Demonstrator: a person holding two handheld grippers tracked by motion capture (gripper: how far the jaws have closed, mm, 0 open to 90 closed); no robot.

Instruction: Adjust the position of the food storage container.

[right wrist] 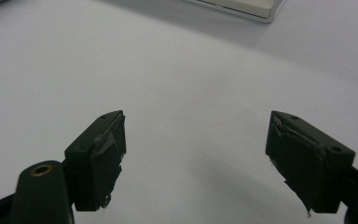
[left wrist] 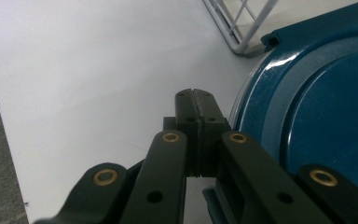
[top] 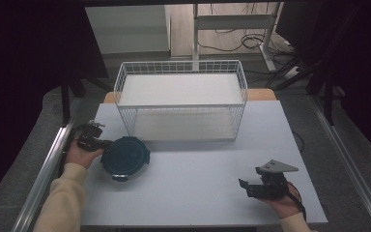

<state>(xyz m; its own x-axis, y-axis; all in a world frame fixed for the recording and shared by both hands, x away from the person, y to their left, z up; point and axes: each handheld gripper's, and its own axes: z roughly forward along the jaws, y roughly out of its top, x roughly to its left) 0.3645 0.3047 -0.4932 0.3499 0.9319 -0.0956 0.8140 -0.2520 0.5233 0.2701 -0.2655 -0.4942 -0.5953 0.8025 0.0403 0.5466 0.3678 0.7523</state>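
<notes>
- Worktop (top: 188, 183): pale grey surface, carrying all items below.
- Wire basket (top: 181, 99): white, standing at the far middle of the worktop, open side up.
- Round container (top: 124, 157): dark blue, lid with clip tabs, lying on the worktop's left part, just in front of the basket's left corner.
- Left gripper (left wrist: 194, 95): jaws pressing together with nothing between them, sitting just beside the container's left rim.
- Right gripper (right wrist: 196, 154): jaws spreading wide over bare worktop, resting at the near right, well apart from the container; a grey three-cornered plate riding on top.
</notes>
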